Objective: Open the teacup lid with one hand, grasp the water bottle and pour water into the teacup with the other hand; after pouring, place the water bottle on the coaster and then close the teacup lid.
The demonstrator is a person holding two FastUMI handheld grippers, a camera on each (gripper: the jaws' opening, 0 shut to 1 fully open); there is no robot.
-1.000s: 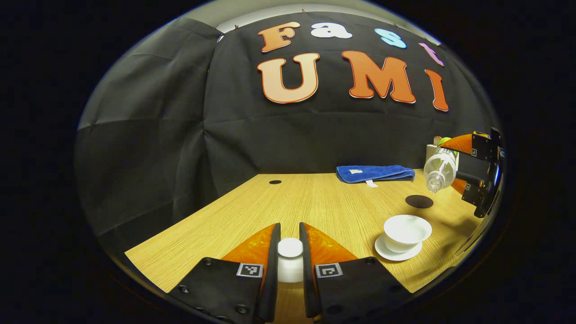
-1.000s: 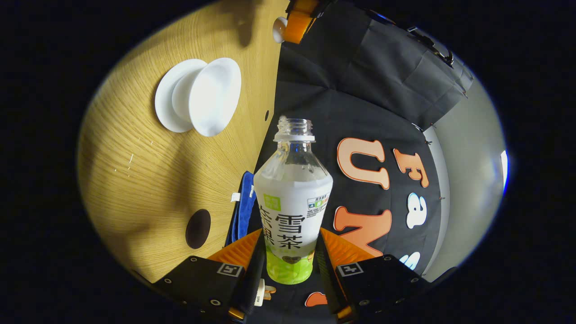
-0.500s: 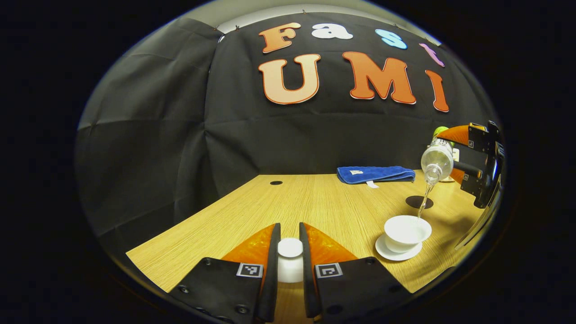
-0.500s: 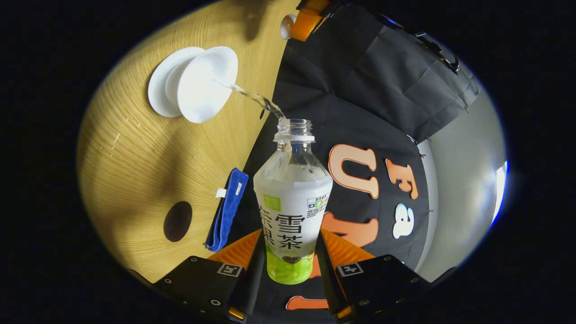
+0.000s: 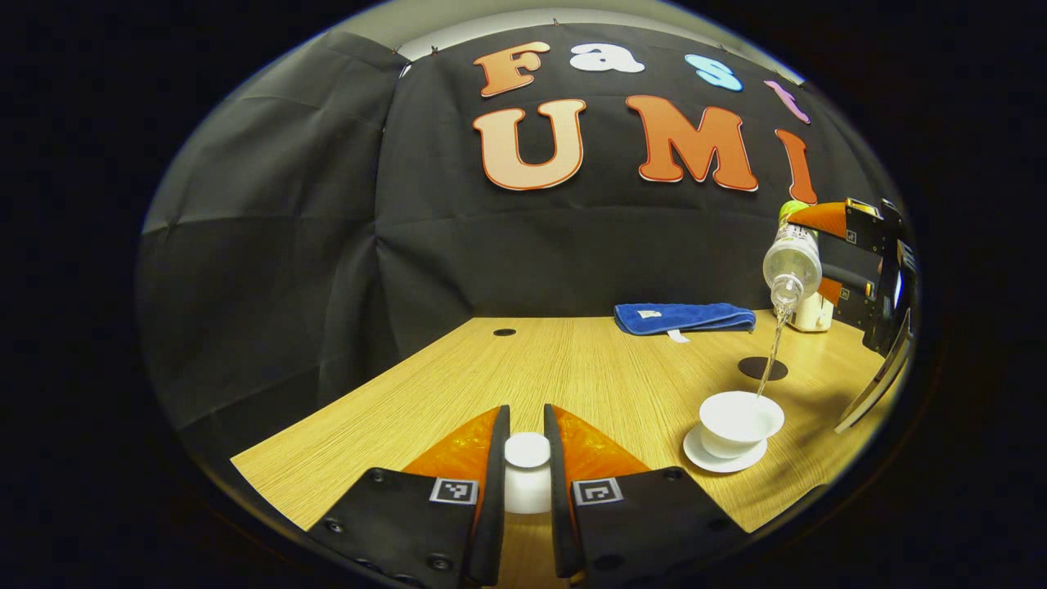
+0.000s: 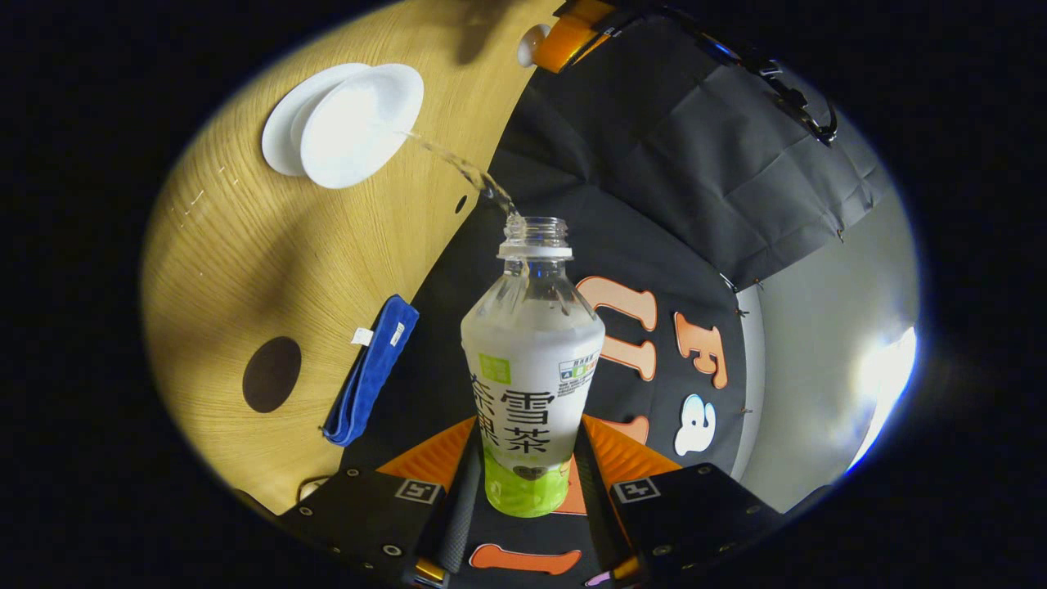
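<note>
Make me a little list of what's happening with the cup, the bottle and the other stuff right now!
bottle: tipped, held in the right gripper, no cap on
water: thin stream running from the bottle mouth into the cup
cup: open, on its saucer
lid: held off the cup in the left gripper
coaster: dark round one, nothing on it
cloth: blue, folded at the back of the table

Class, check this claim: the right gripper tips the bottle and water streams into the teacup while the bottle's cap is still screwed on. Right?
Not quite. The bottle has no cap: the right gripper view shows its open neck, with the stream running to the teacup. The rest holds.
</note>
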